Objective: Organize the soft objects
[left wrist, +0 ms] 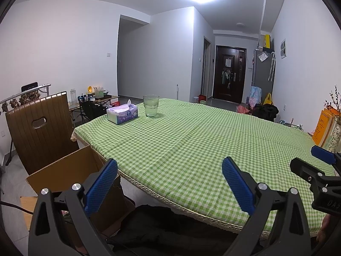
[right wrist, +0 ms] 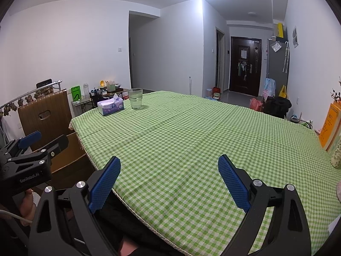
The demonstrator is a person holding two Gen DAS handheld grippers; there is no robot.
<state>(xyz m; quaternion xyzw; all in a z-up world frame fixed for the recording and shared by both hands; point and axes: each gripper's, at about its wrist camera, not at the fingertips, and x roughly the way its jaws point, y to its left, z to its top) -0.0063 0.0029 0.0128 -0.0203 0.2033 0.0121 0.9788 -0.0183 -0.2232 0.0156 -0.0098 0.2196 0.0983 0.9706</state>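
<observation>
A table under a green checked cloth [left wrist: 191, 145] [right wrist: 191, 140] fills both views. At its far left stand a purple tissue box [left wrist: 122, 114] [right wrist: 110, 106] and a glass [left wrist: 150, 106] [right wrist: 135, 98] holding water. My left gripper [left wrist: 169, 172] is open above the near edge with nothing between its blue pads. My right gripper [right wrist: 169, 170] is open too, also empty, over the near cloth. Each gripper shows in the other's view, the right one [left wrist: 315, 162] at the right edge and the left one [right wrist: 40, 143] at the left edge.
An open cardboard box [left wrist: 70, 170] [right wrist: 70, 149] sits on the floor by the table's left corner, beside a brown chair [left wrist: 38, 128] [right wrist: 45, 115]. Orange books [left wrist: 324, 125] [right wrist: 330, 125] and a flowered vase [left wrist: 335, 136] stand at the right edge. Dark cloth [left wrist: 159, 230] lies below the near edge.
</observation>
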